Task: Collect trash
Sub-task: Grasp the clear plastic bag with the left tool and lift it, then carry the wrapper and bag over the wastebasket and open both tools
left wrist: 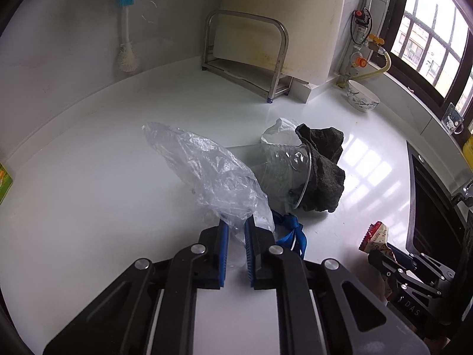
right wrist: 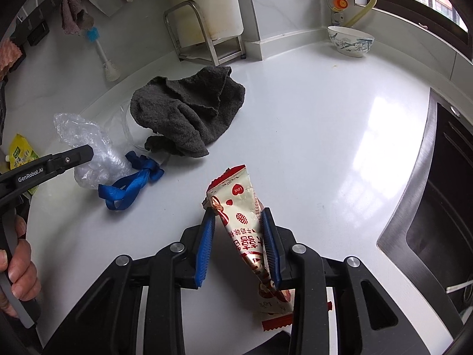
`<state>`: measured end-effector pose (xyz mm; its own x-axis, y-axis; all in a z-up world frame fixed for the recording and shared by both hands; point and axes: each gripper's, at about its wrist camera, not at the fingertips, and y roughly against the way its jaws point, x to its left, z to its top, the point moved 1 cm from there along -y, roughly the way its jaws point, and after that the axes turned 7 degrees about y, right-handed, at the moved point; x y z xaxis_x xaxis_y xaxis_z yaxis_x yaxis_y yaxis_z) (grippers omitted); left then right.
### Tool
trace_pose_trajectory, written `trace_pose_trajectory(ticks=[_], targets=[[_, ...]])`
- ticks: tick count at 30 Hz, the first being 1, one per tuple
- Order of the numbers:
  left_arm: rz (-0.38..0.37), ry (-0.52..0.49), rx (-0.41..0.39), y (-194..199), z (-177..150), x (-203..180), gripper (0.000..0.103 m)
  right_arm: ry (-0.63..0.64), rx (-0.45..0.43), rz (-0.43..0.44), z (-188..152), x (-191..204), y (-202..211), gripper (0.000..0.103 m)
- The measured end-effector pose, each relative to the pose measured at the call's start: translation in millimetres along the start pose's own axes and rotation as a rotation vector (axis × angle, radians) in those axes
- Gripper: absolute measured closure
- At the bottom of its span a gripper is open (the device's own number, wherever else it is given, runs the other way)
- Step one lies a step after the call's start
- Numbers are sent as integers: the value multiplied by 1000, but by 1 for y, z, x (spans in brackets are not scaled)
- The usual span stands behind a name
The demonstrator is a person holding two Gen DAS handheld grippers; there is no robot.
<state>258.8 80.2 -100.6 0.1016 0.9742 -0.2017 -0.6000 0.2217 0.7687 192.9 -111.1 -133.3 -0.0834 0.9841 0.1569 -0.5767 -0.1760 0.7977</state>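
My left gripper (left wrist: 235, 226) is shut on the near end of a crumpled clear plastic bag (left wrist: 207, 165), which stretches away over the white counter (left wrist: 88, 207). Behind the bag a clear plastic cup (left wrist: 283, 174) lies on its side against a dark grey cloth (left wrist: 325, 171). A blue strap (left wrist: 291, 233) lies just right of my fingers. My right gripper (right wrist: 238, 214) is shut on a red-and-cream snack wrapper (right wrist: 239, 201), held tilted above the counter. In the right wrist view the left gripper (right wrist: 88, 151) shows at the bag (right wrist: 88, 142), held by a person's hand (right wrist: 17, 266).
A sink (right wrist: 414, 207) lies at the right edge. At the back stand a patterned bowl (right wrist: 350, 41), a metal rack (left wrist: 245, 53) and a hanging brush (left wrist: 127, 44). A yellow-green packet (right wrist: 20, 153) lies at the far left. A white bag (left wrist: 278, 133) sits behind the cup.
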Motion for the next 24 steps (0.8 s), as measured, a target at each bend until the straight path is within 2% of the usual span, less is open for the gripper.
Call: trace_pose_trajectory(ticks=[11, 17, 24], targets=[[10, -53, -41, 54, -16, -2, 92, -27, -26, 2, -24, 5, 45, 72], [-27, -77, -41, 87, -38, -15, 92, -14, -23, 9, -45, 14, 78, 72], [-54, -126, -26, 117, -73, -49, 92, -15, -30, 14, -79, 10, 119, 72]])
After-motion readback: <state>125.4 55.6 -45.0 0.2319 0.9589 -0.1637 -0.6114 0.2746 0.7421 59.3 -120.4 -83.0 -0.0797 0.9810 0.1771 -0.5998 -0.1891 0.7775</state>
